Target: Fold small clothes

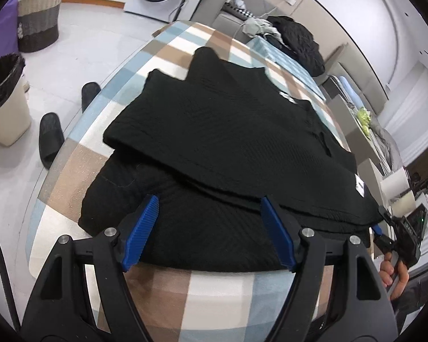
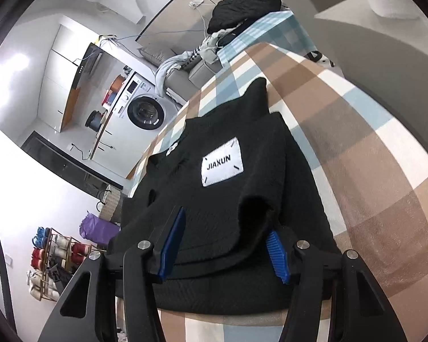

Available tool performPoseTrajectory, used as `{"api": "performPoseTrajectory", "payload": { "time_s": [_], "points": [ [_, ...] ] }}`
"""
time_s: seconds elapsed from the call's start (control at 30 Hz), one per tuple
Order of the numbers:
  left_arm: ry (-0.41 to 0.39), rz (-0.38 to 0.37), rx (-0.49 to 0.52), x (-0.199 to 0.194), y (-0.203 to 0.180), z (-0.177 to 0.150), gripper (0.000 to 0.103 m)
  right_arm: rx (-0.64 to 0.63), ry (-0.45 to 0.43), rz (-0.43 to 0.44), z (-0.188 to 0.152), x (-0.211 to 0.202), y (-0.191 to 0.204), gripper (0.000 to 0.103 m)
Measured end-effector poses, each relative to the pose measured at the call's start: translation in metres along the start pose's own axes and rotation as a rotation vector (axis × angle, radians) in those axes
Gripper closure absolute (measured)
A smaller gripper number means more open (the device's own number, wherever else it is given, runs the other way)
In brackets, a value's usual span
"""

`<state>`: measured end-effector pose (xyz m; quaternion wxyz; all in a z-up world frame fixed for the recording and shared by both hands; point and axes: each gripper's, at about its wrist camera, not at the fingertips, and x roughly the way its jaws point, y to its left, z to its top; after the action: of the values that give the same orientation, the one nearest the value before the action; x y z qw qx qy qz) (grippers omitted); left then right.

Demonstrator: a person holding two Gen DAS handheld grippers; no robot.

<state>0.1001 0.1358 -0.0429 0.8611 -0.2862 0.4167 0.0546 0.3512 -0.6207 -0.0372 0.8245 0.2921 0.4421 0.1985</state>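
Observation:
A black knitted garment [image 1: 228, 142] lies folded in layers on the checked tablecloth [image 1: 80, 188]. Its white "JIAXUN" patch [image 2: 221, 162] faces up in the right wrist view. My left gripper [image 1: 209, 202] hovers over the garment's near edge, jaws wide apart and nothing pinched between the blue pads [image 1: 144, 228]. My right gripper [image 2: 225, 222] stands at the garment's [image 2: 214, 199] other near corner. A raised fold of the cloth lies between its blue pads [image 2: 172, 245] and droops over the right one, with the pads not pressing. The left wrist view shows the right gripper [image 1: 385, 225] with a hand on it.
A pile of dark and grey clothes [image 1: 296, 40] sits at the far end of the table. On the floor to the left are a lined bin [image 1: 2, 99], two black slippers [image 1: 50, 136] and a woven basket [image 1: 38, 17]. Paper rolls [image 1: 396, 185] stand at the right.

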Motion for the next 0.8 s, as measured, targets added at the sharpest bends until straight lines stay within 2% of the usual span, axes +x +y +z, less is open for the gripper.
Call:
{"api": "performPoseTrajectory", "payload": {
  "time_s": [0.37,0.5,0.63,0.8],
  "points": [
    [-0.029,-0.041,-0.118,0.022,0.018,0.023,0.032,0.012,0.018,-0.008,-0.003,0.003,-0.004,0.047],
    [-0.018,-0.044,-0.139,0.033,0.015,0.033,0.031,0.016,0.022,-0.003,-0.004,0.006,-0.005,0.047],
    [0.004,-0.082,-0.128,0.034,0.007,0.040,0.031,0.015,0.024,-0.001,-0.005,0.005,-0.005,0.047],
    [-0.085,-0.003,-0.129,0.015,0.018,0.054,0.031,0.017,0.028,-0.003,-0.006,0.007,-0.005,0.047]
  ]
}}
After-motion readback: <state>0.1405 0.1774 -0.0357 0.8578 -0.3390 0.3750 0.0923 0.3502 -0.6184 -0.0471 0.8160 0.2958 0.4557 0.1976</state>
